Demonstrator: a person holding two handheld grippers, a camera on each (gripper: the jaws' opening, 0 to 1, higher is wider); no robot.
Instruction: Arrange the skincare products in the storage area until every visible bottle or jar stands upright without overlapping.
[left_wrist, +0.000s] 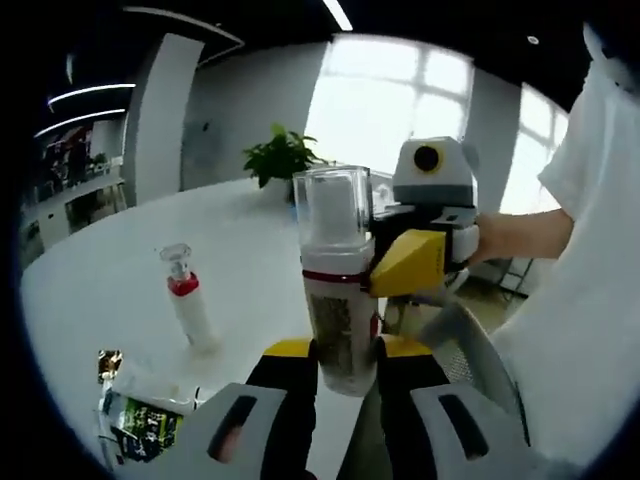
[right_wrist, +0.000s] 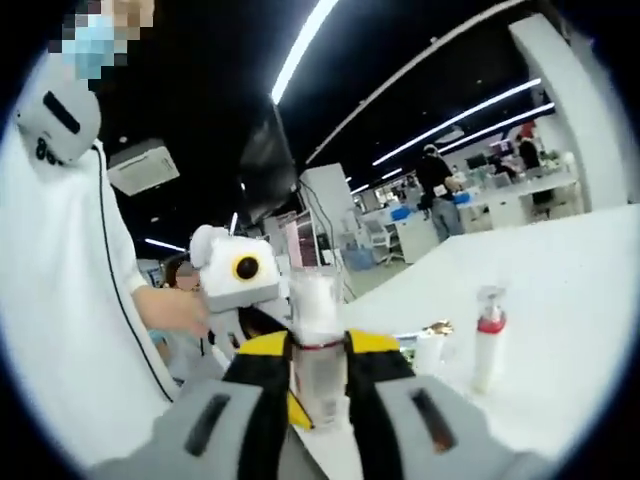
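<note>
Left gripper view: your left gripper (left_wrist: 345, 362) is clamped on the lower body of the clear-capped bottle (left_wrist: 335, 285), held upright above the white tabletop (left_wrist: 90, 290); your right gripper (left_wrist: 420, 262) grips it at the red band. A red-collared pump bottle (left_wrist: 187, 298) stands upright, well apart; a sachet (left_wrist: 140, 420) lies flat nearby. Right gripper view: right gripper (right_wrist: 318, 375) clenched on the same bottle (right_wrist: 316, 345), left gripper (right_wrist: 245, 300) behind it; pump bottle (right_wrist: 487, 345) upright on the tabletop (right_wrist: 570, 300).

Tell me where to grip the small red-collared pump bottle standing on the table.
Take the red-collared pump bottle by its white body below the red collar, coming level from the side. It stands upright, slightly tilted, and slim; the clear cap on top probably offers little hold. The table beside it looks open.
</note>
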